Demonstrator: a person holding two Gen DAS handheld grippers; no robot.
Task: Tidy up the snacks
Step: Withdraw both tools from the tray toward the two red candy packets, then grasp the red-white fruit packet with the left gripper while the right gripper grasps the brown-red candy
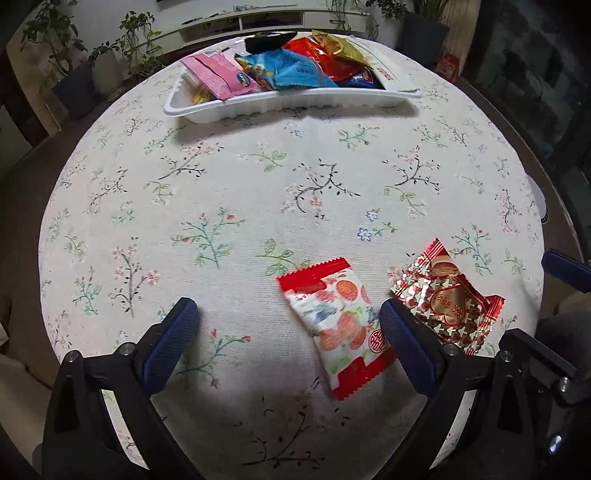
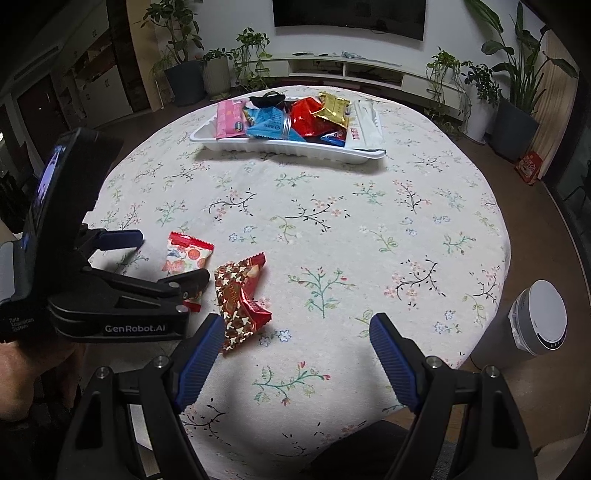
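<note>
Near the table's front edge, well apart from the white tray (image 1: 236, 110) at the far edge, two light, crinkly, slippery packets lie flat: the white fruit-print packet (image 1: 338, 325) between the left gripper (image 1: 288, 325)'s spread empty jaws, best pinched across its puffed middle, and the red-gold foil packet (image 2: 240, 295) just beside the right gripper (image 2: 297, 354)'s spread empty jaws.

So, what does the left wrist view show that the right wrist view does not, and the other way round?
Only the left wrist view shows the open left gripper from behind and just one blue finger of the right gripper.

Only the right wrist view shows the wall-mounted black screen, the round white-topped appliance and the open right gripper.

Both show the white plastic tray of snacks, the white-and-red fruit-print packet and the red-and-gold foil packet on the floral tablecloth.
</note>
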